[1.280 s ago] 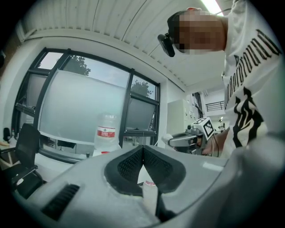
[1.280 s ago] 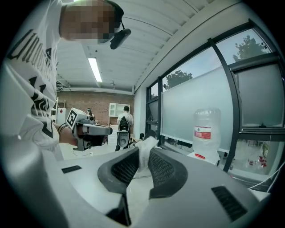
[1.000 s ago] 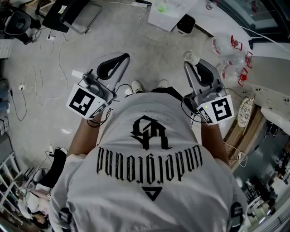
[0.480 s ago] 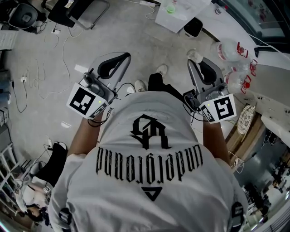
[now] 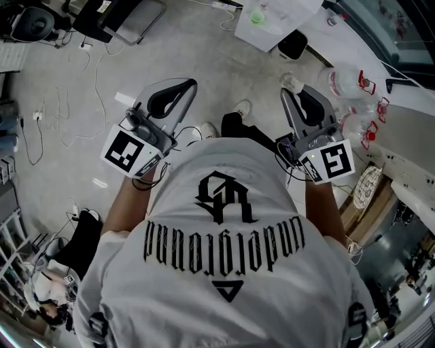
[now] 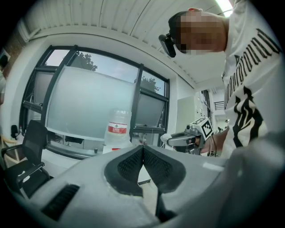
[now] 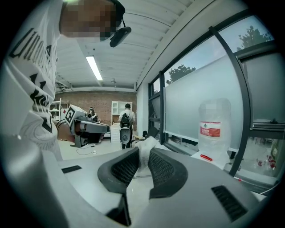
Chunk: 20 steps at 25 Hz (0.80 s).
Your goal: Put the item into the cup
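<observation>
Grips a white wad (image 7: pixel 146 143) in the right claw (image 7: pixel 143 156), pads pressed on either side, the wad's top sticking out past the tips. Shows in the head view as a pale lump at that claw's far end. Holds the left claw (image 6: pixel 143 150) clenched on nothing, tips meeting. Carries both claws out ahead of a white T-shirt (image 5: pixel 224 224), one at its left and one at its right, well apart, above a grey floor (image 5: pixel 81 156) strewn with cables (image 5: pixel 64 115). Faces a large water bottle (image 7: pixel 215 129) by the window (image 7: pixel 200 89) on the right. Leaves a small green thing (image 5: pixel 257 16) on a white bench (image 5: pixel 279 27) far ahead, well apart from the wad.
</observation>
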### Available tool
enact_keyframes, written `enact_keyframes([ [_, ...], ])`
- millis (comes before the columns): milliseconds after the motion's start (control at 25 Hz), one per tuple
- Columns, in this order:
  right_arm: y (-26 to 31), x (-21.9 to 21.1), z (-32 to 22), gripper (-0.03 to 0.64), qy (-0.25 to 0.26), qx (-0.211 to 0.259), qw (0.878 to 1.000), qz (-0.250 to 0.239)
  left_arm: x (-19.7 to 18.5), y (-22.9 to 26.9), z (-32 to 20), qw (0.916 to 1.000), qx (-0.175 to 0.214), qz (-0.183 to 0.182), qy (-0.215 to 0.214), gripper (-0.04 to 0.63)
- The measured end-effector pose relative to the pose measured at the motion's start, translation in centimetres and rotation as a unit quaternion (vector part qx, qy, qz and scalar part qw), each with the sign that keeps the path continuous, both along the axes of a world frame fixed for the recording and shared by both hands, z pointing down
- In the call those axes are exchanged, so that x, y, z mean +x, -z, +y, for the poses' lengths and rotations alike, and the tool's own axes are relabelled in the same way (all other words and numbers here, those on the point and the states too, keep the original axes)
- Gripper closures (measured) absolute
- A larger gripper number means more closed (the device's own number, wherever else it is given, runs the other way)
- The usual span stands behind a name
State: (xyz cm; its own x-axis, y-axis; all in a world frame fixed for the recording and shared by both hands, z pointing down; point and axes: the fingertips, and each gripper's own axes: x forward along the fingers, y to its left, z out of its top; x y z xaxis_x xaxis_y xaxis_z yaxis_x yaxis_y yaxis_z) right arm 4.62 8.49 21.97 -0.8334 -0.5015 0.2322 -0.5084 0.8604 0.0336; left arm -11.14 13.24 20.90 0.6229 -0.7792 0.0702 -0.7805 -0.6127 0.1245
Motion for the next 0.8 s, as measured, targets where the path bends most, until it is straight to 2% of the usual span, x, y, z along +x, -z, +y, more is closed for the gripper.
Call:
enact_keyframes([
  [520, -0.9, 5.6, -10.1, 0.549, -0.021, -0.013, 1.0, -0.007, 6.1, -0.7, -10.5, 0.9995, -0.02, -0.004, -0.025, 0.581],
  [800, -1.1, 9.7, -13.3, 0.549, -0.036, -0.015, 0.999, -0.01, 10.4, -0.3, -14.3, 0.9987, -0.019, -0.011, -0.046, 0.581],
])
